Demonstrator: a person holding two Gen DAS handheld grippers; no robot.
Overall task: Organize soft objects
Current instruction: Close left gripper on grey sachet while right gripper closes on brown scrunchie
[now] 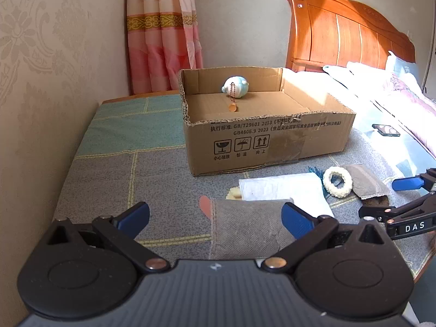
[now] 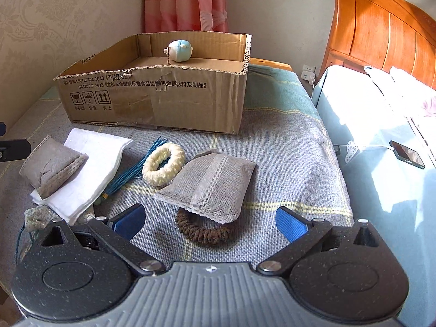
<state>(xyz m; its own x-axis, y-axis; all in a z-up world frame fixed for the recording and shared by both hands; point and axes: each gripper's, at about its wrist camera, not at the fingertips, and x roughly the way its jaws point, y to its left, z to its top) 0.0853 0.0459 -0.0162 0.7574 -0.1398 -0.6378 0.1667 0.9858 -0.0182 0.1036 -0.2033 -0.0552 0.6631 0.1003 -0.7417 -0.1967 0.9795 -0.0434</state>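
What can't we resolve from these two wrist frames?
- Brown scrunchie: right wrist view, far half hidden under the grey pouch.
- Teal tassel: its head is hidden by the white cloth.
- Yellowish item: left wrist view, mostly behind the cloth; identity unclear.
- Cardboard box: near floor hidden by its front wall.

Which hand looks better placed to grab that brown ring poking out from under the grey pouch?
Probably the right. The brown ring lies just ahead of the right gripper, between its open jaws. The left gripper faces another grey pouch, farther from the ring.
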